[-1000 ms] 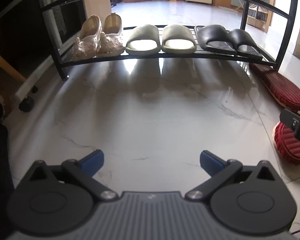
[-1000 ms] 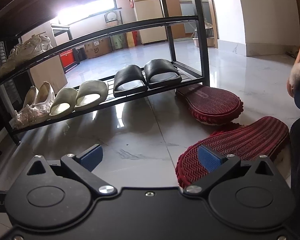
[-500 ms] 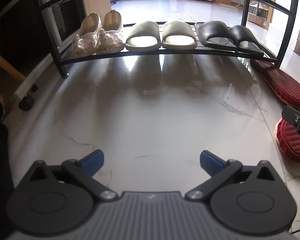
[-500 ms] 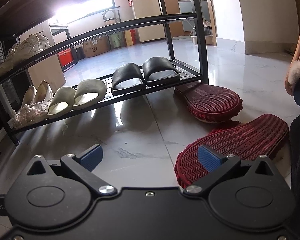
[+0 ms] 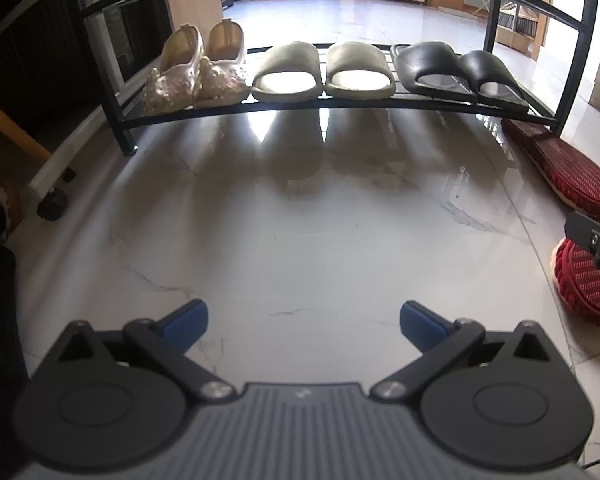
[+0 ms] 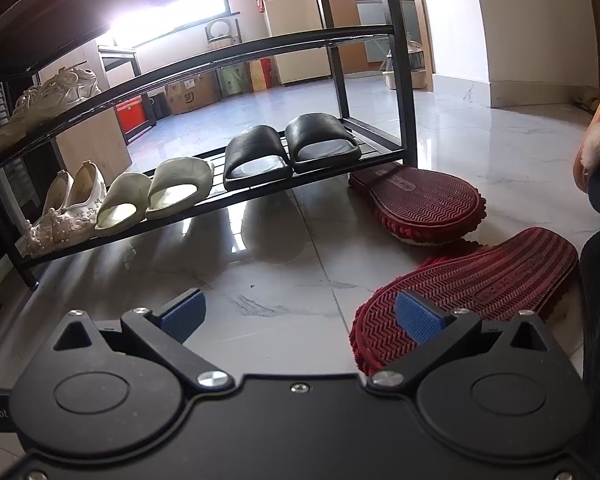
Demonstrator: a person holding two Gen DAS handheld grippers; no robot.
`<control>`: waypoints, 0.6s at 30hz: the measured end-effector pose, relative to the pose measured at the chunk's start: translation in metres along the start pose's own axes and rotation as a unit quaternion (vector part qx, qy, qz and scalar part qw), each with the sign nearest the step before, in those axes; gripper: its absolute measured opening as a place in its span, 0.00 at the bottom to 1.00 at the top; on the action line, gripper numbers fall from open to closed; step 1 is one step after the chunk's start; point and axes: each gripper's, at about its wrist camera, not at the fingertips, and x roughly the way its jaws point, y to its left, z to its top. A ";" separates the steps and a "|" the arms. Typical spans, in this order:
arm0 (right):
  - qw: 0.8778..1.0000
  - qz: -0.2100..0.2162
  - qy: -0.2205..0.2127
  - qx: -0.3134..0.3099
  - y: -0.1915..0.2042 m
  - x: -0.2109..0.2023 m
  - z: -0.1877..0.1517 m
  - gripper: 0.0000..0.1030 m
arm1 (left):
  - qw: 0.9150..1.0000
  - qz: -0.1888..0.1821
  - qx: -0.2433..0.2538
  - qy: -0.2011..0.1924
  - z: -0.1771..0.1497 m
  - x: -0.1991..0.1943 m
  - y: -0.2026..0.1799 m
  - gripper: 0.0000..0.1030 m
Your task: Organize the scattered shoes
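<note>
Both views creeping slightly closer to shoe rack [image 5: 324,102] since earlier frames; nothing on floor shifting. Left gripper [image 5: 303,322] hanging jaws wide, empty, over glossy marble floor [image 5: 300,232]. Right gripper [image 6: 300,314] also spread wide, empty, right pad overlapping near red slipper [image 6: 472,292], contact unclear. Both red slippers lying sole-up, zigzag tread, fuzzy rims; far red slipper [image 6: 420,204] touching rack foot. Bottom wire shelf holding beaded flats [image 5: 198,70], matte beige slides [image 5: 324,70], smooth black slides [image 5: 456,72].

Strong backlight pours from the far room, blowing out a window [image 6: 168,20] and glaring off the marble floor [image 5: 300,208]; the shoe rack [image 5: 340,98] bows under fisheye distortion, its left edge sunk in shadow
</note>
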 end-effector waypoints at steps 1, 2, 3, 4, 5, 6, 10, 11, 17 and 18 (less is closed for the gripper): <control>1.000 -0.002 -0.003 0.000 0.000 -0.001 0.000 1.00 | 1.000 0.000 0.003 -0.002 0.000 0.000 -0.001 1.00; 1.000 -0.008 -0.008 0.000 0.000 -0.002 0.001 1.00 | 1.000 -0.001 0.006 -0.004 0.001 0.001 -0.002 1.00; 1.000 -0.013 -0.011 0.000 -0.001 -0.002 0.002 1.00 | 1.000 -0.002 0.008 -0.006 0.003 0.001 -0.002 1.00; 1.000 -0.015 -0.012 0.001 -0.001 -0.002 0.002 1.00 | 1.000 -0.003 0.010 -0.008 0.004 0.001 -0.003 1.00; 1.000 -0.018 -0.013 0.002 -0.002 -0.002 0.003 1.00 | 1.000 -0.004 0.012 -0.011 0.005 0.002 -0.004 1.00; 1.000 -0.021 -0.013 0.003 -0.003 -0.001 0.002 1.00 | 1.000 -0.004 0.014 -0.013 0.007 0.002 -0.005 1.00; 0.999 -0.030 -0.011 0.007 -0.004 0.000 0.004 1.00 | 1.000 -0.006 0.020 -0.017 0.013 0.004 -0.009 1.00; 0.999 -0.033 -0.012 0.007 -0.005 0.001 0.004 1.00 | 1.000 -0.007 0.021 -0.017 0.014 0.005 -0.011 1.00; 0.999 -0.050 -0.014 0.010 -0.005 0.003 0.006 1.00 | 0.999 -0.012 0.035 -0.016 0.016 0.008 -0.021 1.00; 0.998 -0.053 -0.015 0.011 -0.006 0.003 0.007 1.00 | 0.999 -0.015 0.038 -0.016 0.017 0.009 -0.023 1.00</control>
